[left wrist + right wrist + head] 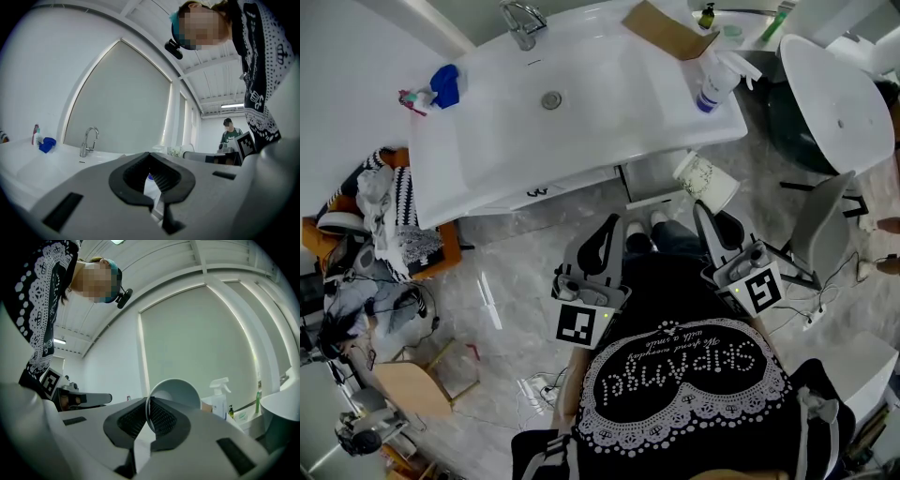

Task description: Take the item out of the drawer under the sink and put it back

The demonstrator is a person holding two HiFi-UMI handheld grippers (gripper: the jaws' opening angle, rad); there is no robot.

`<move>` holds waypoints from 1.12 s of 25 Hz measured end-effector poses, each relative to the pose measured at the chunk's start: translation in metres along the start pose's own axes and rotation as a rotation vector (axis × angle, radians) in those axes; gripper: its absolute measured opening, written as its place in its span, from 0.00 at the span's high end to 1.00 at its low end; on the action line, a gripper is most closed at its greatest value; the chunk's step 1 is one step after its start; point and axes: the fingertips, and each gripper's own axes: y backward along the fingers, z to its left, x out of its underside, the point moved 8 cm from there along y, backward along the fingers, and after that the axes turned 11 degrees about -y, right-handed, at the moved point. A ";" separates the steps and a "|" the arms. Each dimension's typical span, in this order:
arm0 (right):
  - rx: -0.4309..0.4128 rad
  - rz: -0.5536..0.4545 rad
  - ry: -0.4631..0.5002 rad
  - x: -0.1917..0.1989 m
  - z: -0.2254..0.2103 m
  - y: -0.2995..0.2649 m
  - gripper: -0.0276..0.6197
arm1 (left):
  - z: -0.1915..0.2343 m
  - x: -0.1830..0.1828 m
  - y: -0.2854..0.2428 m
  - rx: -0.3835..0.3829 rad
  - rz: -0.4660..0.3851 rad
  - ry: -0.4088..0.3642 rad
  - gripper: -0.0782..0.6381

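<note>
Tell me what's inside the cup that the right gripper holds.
Nothing shows inside the cup: only its pale inner wall and bottom, with one of the right gripper's fingers reaching in past the rim. The fingers cover the lower part of the inside.

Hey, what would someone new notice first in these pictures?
The right tongs pinch a patterned cup by its rim, just in front of the long white sink. That sink fills the head view's top, with a spray bottle at its right end and a chrome faucet at the back.
</note>
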 end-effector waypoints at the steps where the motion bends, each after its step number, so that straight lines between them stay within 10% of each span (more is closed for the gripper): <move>1: -0.002 0.001 0.001 0.000 0.000 0.000 0.92 | 0.000 0.000 0.000 0.003 -0.007 0.006 0.88; 28: -0.062 0.131 -0.046 -0.008 -0.044 0.019 0.92 | -0.052 0.001 -0.032 0.013 0.036 0.030 0.88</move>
